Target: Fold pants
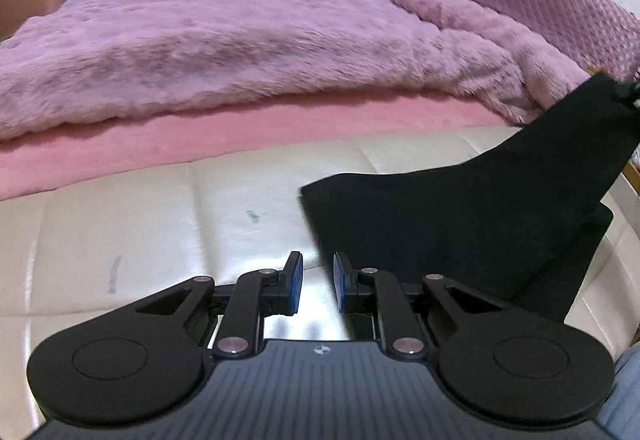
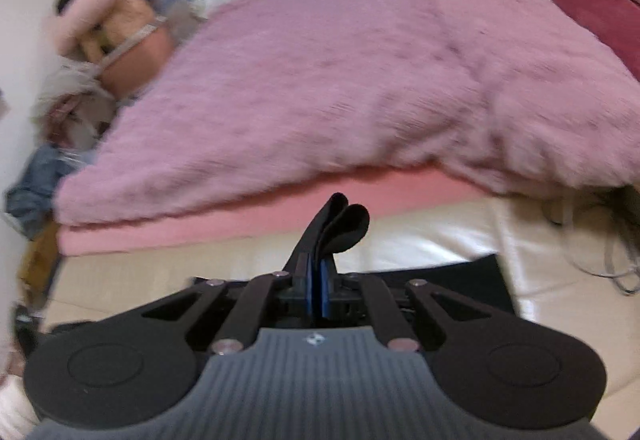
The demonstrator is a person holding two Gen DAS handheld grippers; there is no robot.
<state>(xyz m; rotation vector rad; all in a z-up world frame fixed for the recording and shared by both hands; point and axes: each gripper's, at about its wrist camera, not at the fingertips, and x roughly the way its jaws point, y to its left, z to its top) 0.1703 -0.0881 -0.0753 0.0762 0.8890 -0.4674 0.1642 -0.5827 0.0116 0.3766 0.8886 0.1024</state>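
Your left gripper (image 1: 317,282) hovers low over the white padded bench (image 1: 140,240) with its jaws spread and nothing between them. The blue pads (image 1: 295,282) face each other across a clear gap, just left of the nearest edge of the black pants (image 1: 460,224). The pants lie on the bench at the right of the left wrist view, and one part of the cloth is pulled up in a taut slope toward the upper right edge of that view.

Your right gripper (image 2: 319,292) has its jaws pressed together on a fold of the pants (image 2: 340,226); doubled black fabric sticks up and forward out of the pinch. More of the black cloth lies flat on the bench (image 2: 420,240) behind and to the right of the gripper.

Beyond the bench runs the bed, covered with a fuzzy purple blanket (image 1: 240,40) over a pink sheet (image 1: 200,140). The right wrist view is blurred, with piled clothes (image 2: 112,32) at the far left.
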